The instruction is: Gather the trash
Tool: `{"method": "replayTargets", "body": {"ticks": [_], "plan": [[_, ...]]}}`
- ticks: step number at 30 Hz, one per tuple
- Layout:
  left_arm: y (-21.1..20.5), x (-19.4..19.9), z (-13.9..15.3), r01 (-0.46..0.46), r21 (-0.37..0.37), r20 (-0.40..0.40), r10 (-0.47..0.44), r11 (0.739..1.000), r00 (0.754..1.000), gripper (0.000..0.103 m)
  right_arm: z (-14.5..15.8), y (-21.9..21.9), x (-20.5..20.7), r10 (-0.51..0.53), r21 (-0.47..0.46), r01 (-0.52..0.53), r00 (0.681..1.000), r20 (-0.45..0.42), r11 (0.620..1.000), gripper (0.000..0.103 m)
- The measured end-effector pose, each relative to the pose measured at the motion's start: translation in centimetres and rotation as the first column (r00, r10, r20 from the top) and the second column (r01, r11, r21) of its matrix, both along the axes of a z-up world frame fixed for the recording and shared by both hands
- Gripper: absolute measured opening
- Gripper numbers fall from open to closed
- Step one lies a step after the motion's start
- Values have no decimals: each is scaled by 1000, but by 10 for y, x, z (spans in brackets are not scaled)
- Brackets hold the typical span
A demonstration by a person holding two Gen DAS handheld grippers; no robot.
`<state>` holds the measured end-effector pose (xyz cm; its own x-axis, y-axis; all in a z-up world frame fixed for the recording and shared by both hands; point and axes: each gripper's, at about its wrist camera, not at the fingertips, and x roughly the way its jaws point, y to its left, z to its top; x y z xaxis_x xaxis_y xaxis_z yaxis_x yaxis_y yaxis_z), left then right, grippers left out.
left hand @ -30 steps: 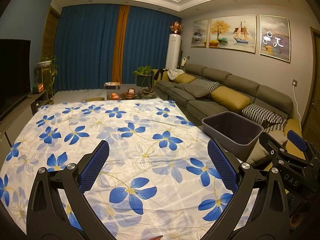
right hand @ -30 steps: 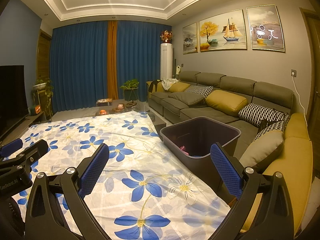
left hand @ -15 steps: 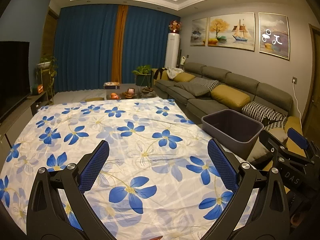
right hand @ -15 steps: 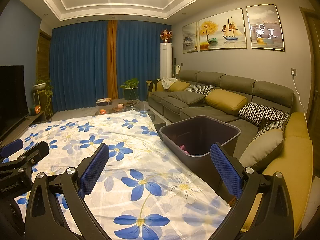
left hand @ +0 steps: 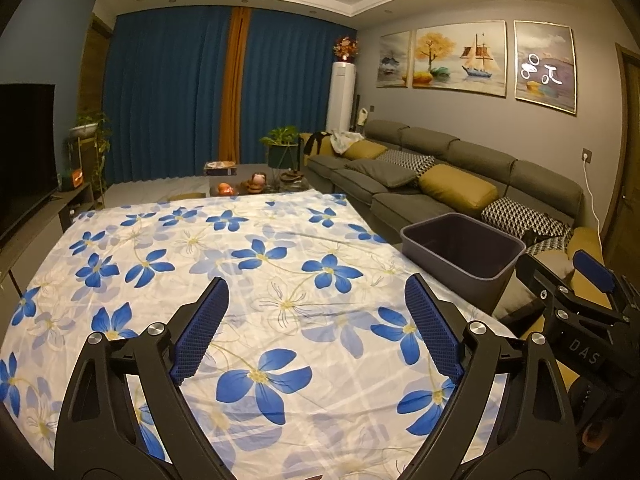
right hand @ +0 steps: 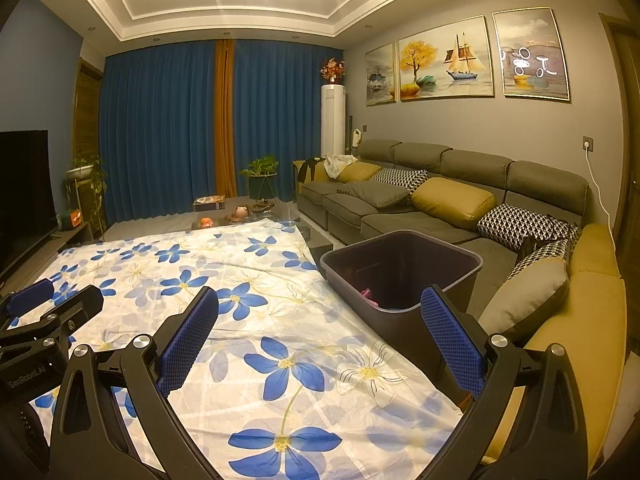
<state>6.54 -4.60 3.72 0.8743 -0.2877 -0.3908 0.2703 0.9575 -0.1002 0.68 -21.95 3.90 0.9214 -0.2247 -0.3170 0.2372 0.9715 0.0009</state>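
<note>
A dark grey bin (right hand: 400, 272) stands at the right edge of the table with the white, blue-flowered cloth (right hand: 248, 320); pink trash (right hand: 368, 296) lies inside it. The bin also shows in the left wrist view (left hand: 464, 248). My left gripper (left hand: 316, 320) is open and empty above the cloth (left hand: 240, 264). My right gripper (right hand: 320, 332) is open and empty, near the bin's front left corner. Each gripper shows at the edge of the other's view. No trash shows on the cloth.
A grey sofa (right hand: 440, 200) with yellow and patterned cushions runs along the right wall behind the bin. A TV (left hand: 24, 152) stands at the left. A low table (left hand: 248, 188) with small items and a potted plant (left hand: 280, 148) are beyond the cloth.
Both grippers stay open and empty. Both views have drifted back and up very slightly; nothing on the table has moved.
</note>
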Motion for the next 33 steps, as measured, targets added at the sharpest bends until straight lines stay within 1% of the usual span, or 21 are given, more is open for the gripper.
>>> {"method": "replayTargets", "body": {"ticks": [24, 29, 33], "plan": [[2, -1, 6, -5, 5, 8, 5, 1000, 1000, 88, 4, 3, 2, 4, 3, -4, 1000, 7, 1000, 97], [2, -2, 10, -36, 25, 28, 36, 999, 999, 89, 6, 4, 4, 7, 10, -7, 1000, 5, 1000, 97], [10, 0, 12, -76, 14, 33, 76, 997, 997, 89, 7, 4, 6, 14, 19, -15, 1000, 7, 1000, 97]]}}
